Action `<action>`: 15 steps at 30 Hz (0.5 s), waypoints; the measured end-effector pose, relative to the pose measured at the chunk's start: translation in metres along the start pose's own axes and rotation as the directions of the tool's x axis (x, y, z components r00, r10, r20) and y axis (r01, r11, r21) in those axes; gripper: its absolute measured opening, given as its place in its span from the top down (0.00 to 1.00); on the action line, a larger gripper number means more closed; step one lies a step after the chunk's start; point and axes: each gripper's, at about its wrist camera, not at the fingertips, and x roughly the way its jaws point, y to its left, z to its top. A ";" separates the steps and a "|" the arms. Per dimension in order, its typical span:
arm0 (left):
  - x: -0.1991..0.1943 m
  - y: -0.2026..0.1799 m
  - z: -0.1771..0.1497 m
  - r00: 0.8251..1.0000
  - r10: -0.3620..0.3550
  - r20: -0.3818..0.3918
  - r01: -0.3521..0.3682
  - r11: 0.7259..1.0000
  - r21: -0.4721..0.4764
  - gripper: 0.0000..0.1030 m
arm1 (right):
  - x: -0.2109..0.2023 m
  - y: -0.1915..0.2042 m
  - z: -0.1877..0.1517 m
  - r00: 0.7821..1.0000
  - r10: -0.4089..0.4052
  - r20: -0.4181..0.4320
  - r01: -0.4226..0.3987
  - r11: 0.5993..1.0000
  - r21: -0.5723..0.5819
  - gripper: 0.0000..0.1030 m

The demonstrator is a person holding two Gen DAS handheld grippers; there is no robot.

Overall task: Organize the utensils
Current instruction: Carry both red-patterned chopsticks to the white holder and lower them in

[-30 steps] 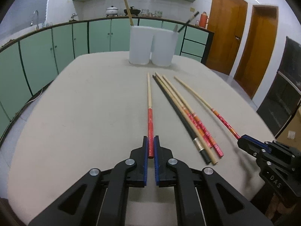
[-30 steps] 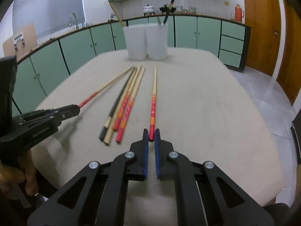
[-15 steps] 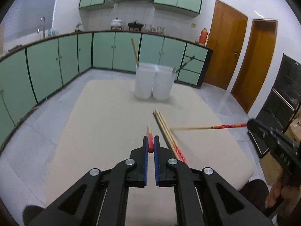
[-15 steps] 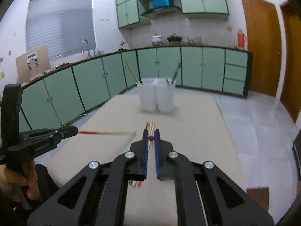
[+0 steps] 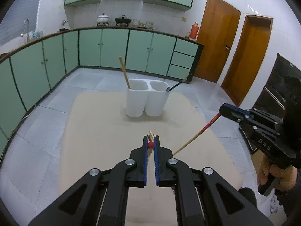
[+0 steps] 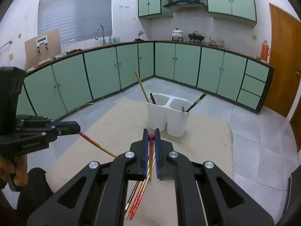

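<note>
Here, the beige rectangular tabletop point(image 5: 94, 135) spreads out below and ahead of both pairs of jaws, with grey floor tiles around it and a curved run of pale green kitchen cabinets point(image 6: 105, 75) far beyond the fingertips.

Straight ahead of the jaws, well apart from them, stands the white plastic two-compartment utensil holder point(image 5: 146, 101). A plain wooden chopstick point(image 5: 124, 72) leans out of its left compartment, and a black chopstick point(image 6: 195, 102) leans out of the right one; in the right wrist view a dark utensil tip also shows in each compartment, too small to identify.

The left gripper point(image 5: 150, 144), black with blue pads, is clenched on a red-ended wooden chopstick point(image 5: 150, 144), seen almost end-on as a red dot between the pads. In the right wrist view that gripper point(image 6: 77, 128) is at the left, and its chopstick point(image 6: 94, 143) slants away from the jaws, down towards the middle of the picture.

The right gripper point(image 6: 151, 136), of the same build, grips a second red-ended wooden chopstick point(image 6: 150, 156), whose red end sits between the fingertips while the pale shaft hangs back under the jaws. From the left wrist view this gripper point(image 5: 223, 111) is at the right, held by a hand point(image 5: 272, 175), its chopstick point(image 5: 195, 135) angling down and leftwards.

Under the jaws, on the tabletop, lies a bundle of remaining chopsticks point(image 6: 137, 197), red-patterned, plain wood and black, side by side and touching.
</note>
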 end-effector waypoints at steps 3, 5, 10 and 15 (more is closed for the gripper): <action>0.011 0.004 0.024 1.000 -0.010 -0.021 0.010 1.000 0.003 0.94 | 0.012 -0.009 0.019 0.999 0.008 -0.033 -0.008 1.000 0.008 0.95; 0.016 0.005 0.038 0.999 -0.027 -0.041 0.028 1.000 0.008 0.94 | 0.016 -0.013 0.029 0.998 0.019 -0.053 -0.018 1.000 0.018 0.95; 0.025 0.002 0.067 0.999 -0.016 -0.046 0.018 0.999 0.049 0.94 | 0.018 -0.018 0.059 0.996 0.022 -0.081 -0.023 1.000 -0.004 0.95; 0.025 -0.004 0.106 1.000 -0.008 -0.017 0.009 0.997 0.078 0.94 | 0.008 -0.018 0.104 0.998 0.039 -0.058 -0.040 0.999 -0.019 0.95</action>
